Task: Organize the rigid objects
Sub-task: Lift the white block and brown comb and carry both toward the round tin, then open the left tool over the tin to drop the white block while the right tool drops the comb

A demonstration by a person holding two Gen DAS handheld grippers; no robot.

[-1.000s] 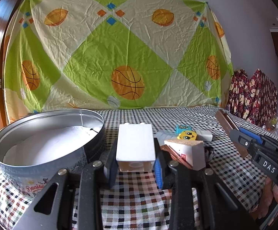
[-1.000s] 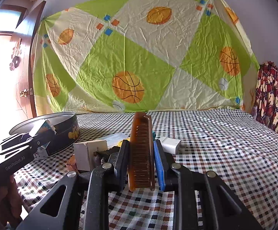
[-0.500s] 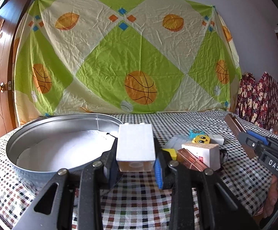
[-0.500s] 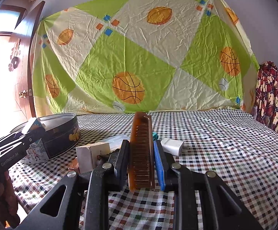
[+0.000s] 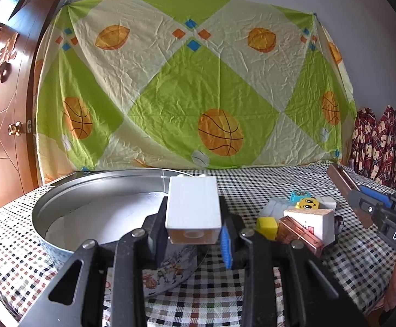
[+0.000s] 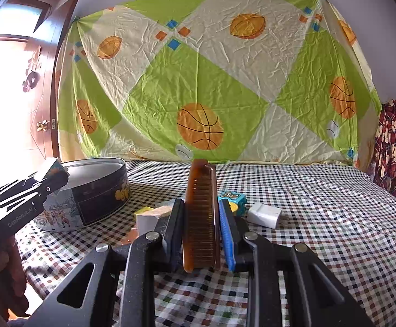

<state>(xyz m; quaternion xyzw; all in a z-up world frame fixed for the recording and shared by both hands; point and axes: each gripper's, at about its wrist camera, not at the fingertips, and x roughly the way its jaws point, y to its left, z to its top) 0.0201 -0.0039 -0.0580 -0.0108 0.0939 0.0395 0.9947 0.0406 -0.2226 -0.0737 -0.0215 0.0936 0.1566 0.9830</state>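
In the left wrist view, the left gripper fills the lower middle of the frame, its jaws pinching a white rectangular block by its long sides, with the block's hollow underside facing the camera. The block hangs over the near right rim of a round metal tin, which sits on the checkered tablecloth in the lower left and has a white liner in its bottom. To the right of the gripper lies a small heap: a yellow cube, a copper-coloured bar, a white box, a yellow smiley block and a blue block behind it. At the right edge the right gripper enters, gripping a brown comb that slants toward the upper left. In the right wrist view, the right gripper stands in the lower middle with its jaws pressed onto the brown comb, held upright with its teeth facing the camera. Just behind it sit a blue picture cube and, to the right, a white charger plug. The tin stands at middle left, with the left gripper and its block above the tin's left rim. A green and cream sheet printed with basketballs hangs behind the table.
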